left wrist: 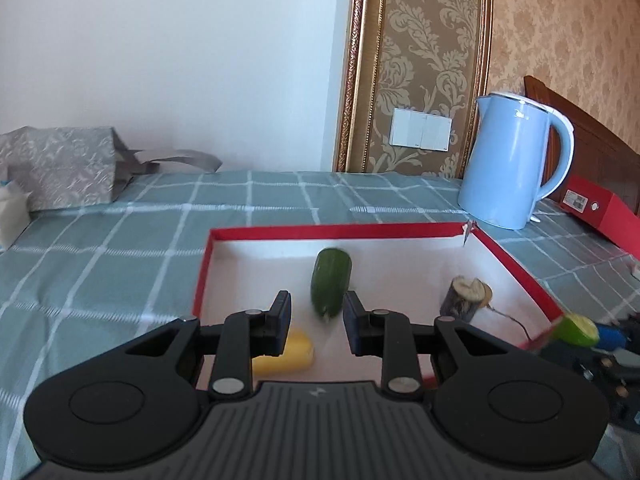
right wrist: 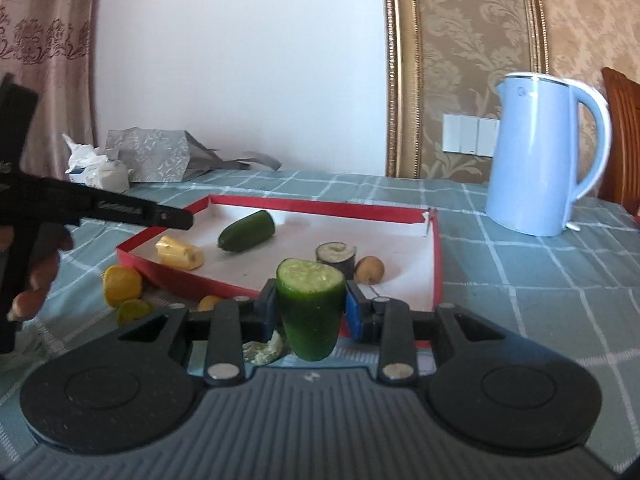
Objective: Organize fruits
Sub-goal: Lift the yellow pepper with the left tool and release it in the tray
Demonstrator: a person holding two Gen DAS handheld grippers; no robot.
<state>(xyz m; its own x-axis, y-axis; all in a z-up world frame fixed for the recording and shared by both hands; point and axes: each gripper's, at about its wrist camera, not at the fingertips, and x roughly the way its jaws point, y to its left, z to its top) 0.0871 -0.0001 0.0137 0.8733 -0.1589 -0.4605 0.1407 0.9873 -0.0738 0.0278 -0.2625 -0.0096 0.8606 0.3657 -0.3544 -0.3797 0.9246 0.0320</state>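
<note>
Red-rimmed shallow box (right wrist: pixel 320 205) with a white floor is sitting on the checked teal tablecloth (right wrist: pixel 540 280). It is holding a whole-ended cucumber piece (right wrist: pixel 247 231) lying on its side toward the far left, a yellow corn chunk (right wrist: pixel 179 253) near the left wall, a dark-skinned cut chunk with a pale top (right wrist: pixel 337 257) toward the near middle, and a brown kiwi-like fruit (right wrist: pixel 370 269) touching that chunk on its right.

Outside the box, near its left wall, yellow pieces (right wrist: pixel 122 286) are lying on the cloth; what they are is unclear. A pale green scrap (right wrist: pixel 262 351) is sitting half hidden behind the right gripper's frame. In the left wrist view a lime-green cut piece (left wrist: pixel 579 328) at the right edge is blurred and partly cut off, and the corn chunk (left wrist: pixel 294 354) is partly hidden behind the left finger.

Right gripper (right wrist: pixel 310 308) is clamping a cucumber half (right wrist: pixel 311 306) upright, cut face up, just in front of the box's near rim.

Left gripper (left wrist: pixel 316 322) is hovering over the box's near part, jaws narrowed with a gap and gripping nothing; the lying cucumber piece (left wrist: pixel 331 282) is showing just beyond the gap, clear of the pads. From the right wrist view the left gripper (right wrist: pixel 176 218) is poking in over the box's left corner, a hand (right wrist: pixel 38 276) gripping its handle.

Blue kettle (right wrist: pixel 544 152) is standing far right, well apart from the box.
</note>
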